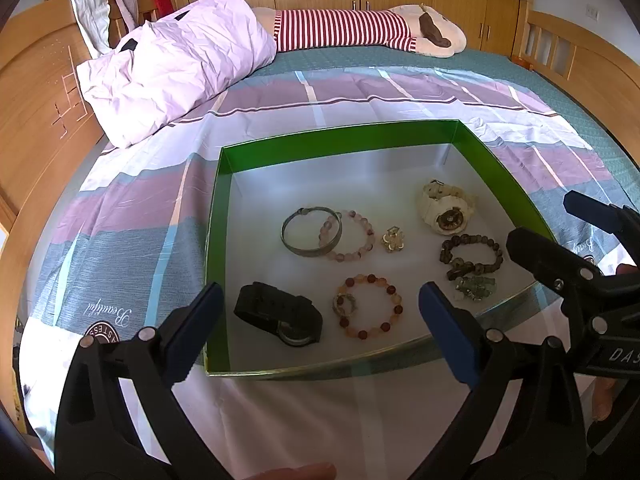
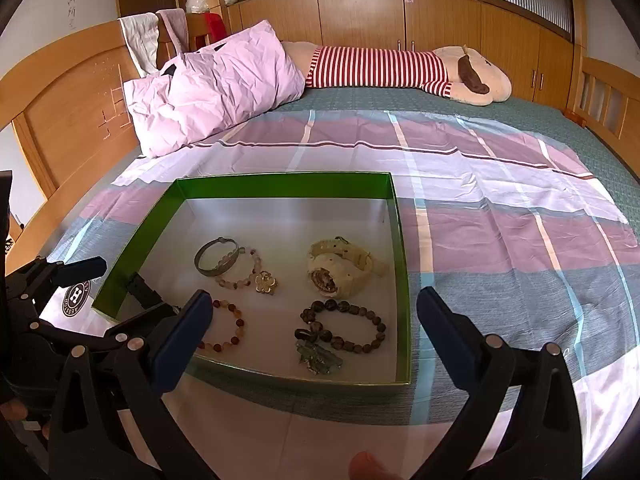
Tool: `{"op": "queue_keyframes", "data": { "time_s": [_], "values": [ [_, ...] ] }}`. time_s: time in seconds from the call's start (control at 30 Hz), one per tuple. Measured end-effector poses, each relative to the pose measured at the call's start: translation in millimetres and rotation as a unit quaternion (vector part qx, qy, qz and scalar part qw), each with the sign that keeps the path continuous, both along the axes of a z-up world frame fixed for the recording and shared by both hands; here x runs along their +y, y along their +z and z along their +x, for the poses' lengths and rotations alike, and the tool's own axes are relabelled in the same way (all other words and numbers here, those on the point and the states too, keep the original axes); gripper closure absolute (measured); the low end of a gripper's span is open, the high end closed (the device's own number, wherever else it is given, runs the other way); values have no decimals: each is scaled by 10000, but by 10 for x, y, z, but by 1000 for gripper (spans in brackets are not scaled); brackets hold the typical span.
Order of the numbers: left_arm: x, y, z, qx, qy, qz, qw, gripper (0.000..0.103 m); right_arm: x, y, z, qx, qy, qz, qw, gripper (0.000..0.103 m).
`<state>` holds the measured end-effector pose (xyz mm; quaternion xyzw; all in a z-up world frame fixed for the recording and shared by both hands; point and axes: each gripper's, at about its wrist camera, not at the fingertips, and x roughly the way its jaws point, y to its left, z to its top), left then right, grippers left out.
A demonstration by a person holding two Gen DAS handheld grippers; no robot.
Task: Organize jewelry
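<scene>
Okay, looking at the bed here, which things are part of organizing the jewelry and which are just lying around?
Part of the job:
green box
cream watch
black watch
metal bangle
pink bead bracelet
orange bead bracelet
dark bead bracelet
gold brooch

Just lying about:
pillow
striped plush toy

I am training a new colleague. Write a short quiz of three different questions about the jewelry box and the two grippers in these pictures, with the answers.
1. True or false: the left gripper and right gripper are both open and hold nothing.
2. Which piece overlaps the silver bangle in the green box?
A. the cream watch
B. the pink bead bracelet
C. the black watch
3. Fill in: the small ring lies across the rim of the ______ bead bracelet.

Key
1. true
2. B
3. orange
</scene>
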<state>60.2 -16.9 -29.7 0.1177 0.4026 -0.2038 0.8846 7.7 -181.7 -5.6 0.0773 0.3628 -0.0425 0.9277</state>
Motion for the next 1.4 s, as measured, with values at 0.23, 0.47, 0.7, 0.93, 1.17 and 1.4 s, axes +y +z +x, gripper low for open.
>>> {"op": "queue_keyframes", "data": {
  "time_s": [0.23, 0.47, 0.7, 0.93, 1.17, 1.4],
  "values": [
    [14, -4, 9, 1, -28, 23, 10000, 3, 2, -3, 0, 3, 6, -1, 10000, 1],
    [39, -12, 24, 4, -48, 37, 10000, 3, 7, -8, 0, 1, 10, 3, 10000, 1],
    [31, -10, 31, 11, -59, 40, 10000, 3, 5, -8, 2, 5, 13, 5, 10000, 1],
    [35, -25, 34, 20, -59, 52, 10000, 3, 18, -26, 8, 17, 19, 15, 10000, 1],
    [47, -37, 36, 16, -66, 64, 10000, 3, 23, -26, 6, 18, 11, 19, 10000, 1],
    [46, -39, 33, 21, -70, 63, 10000, 3, 31, -21, 1, -8, -11, -16, 10000, 1]
  ]
}}
